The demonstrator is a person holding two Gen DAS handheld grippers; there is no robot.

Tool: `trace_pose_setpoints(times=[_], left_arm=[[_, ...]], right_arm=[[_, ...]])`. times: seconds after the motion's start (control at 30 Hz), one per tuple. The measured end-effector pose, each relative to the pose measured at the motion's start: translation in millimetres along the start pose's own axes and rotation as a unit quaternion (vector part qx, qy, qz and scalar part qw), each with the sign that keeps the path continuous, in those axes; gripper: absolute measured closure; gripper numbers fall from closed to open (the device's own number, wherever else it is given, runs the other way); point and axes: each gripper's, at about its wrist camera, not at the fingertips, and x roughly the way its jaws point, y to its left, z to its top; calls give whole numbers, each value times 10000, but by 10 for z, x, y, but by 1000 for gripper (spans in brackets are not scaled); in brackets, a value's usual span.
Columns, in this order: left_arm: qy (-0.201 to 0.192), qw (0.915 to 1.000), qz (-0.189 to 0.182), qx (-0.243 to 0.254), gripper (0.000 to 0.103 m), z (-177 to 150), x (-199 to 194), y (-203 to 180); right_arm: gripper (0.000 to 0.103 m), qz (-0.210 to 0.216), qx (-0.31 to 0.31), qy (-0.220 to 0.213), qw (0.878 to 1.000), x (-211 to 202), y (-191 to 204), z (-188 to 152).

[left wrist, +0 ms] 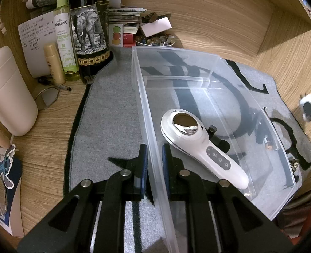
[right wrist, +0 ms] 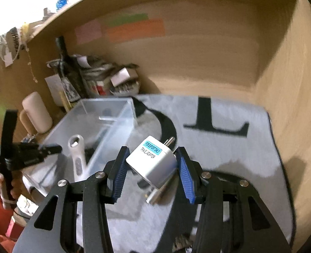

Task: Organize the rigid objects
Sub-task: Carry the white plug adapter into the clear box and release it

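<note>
A clear plastic bin (left wrist: pixel 197 63) sits on the grey mat (left wrist: pixel 109 122). Inside it lies a white handheld device (left wrist: pixel 199 145) with a metal head. My left gripper (left wrist: pixel 154 156) is shut on the bin's left wall, one finger on each side. In the right wrist view my right gripper (right wrist: pixel 152 164) is shut on a white travel adapter (right wrist: pixel 153 164) with a blue label, held above the mat (right wrist: pixel 229 147) to the right of the bin (right wrist: pixel 104 113). The left gripper (right wrist: pixel 50 148) shows there at the bin's near edge.
A dark bottle with an elephant label (left wrist: pixel 90 31), a green spray bottle (left wrist: pixel 64 33), a cream tube (left wrist: pixel 54 63), papers and a bowl of beads (left wrist: pixel 155 40) crowd the back left. A beige container (left wrist: pixel 7 92) stands left. Wooden walls enclose the desk.
</note>
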Motion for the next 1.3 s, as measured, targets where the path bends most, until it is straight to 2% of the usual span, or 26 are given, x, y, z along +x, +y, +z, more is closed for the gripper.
trace_pose_setpoints(times=[0.27,0.6,0.8,1.0,1.3], left_arm=[[1,10000,4,-2,90,0,0,-2],[-4,10000,-1,-11,90,-1,0,-1],[-5,10000,5,-6,90,0,0,-5],[-5,10000,6,-9,90,-1,0,-10],[-11,10000,-19,0,89,13,5,-24]], right_arm=[[60,269,-369,-313,9985,21,254,271],[60,685,-730,-246,9947,289,594,465],[60,802,-981,-37,9919,496,771,507],[60,865,-1172,384,9886,793,889,434],[60,776,-1404,875,9832,1127,1022,286]])
